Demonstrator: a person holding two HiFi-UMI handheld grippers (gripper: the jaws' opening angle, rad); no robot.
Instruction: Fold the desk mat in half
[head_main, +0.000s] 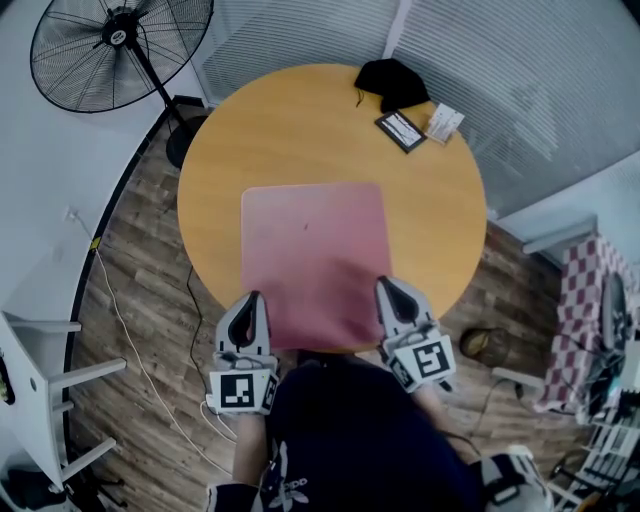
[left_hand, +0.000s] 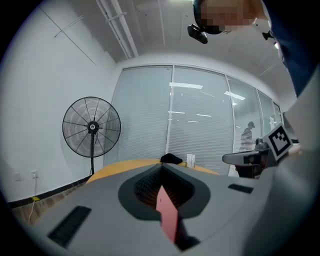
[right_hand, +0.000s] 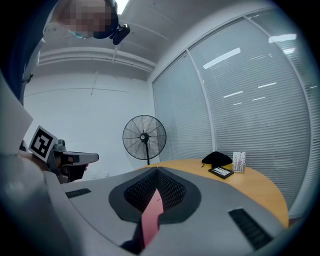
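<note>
Gripping desk mat (head_main: 315, 260) by both near corners with left gripper (head_main: 250, 300) and right gripper (head_main: 387, 288) fingers; seemingly light, floppy.

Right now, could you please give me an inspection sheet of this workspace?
Surface: round wooden table, mostly bare.
Job's things: pink desk mat, unfolded, near edge at the table's rim.
Clutter: black cloth item, dark flat case, white card, all at the far edge.
Grippers: left gripper and right gripper each shut on a near corner of the desk mat.
Cables: white cable trailing across the floor.
Surroundings: pedestal fan, blinds.
</note>
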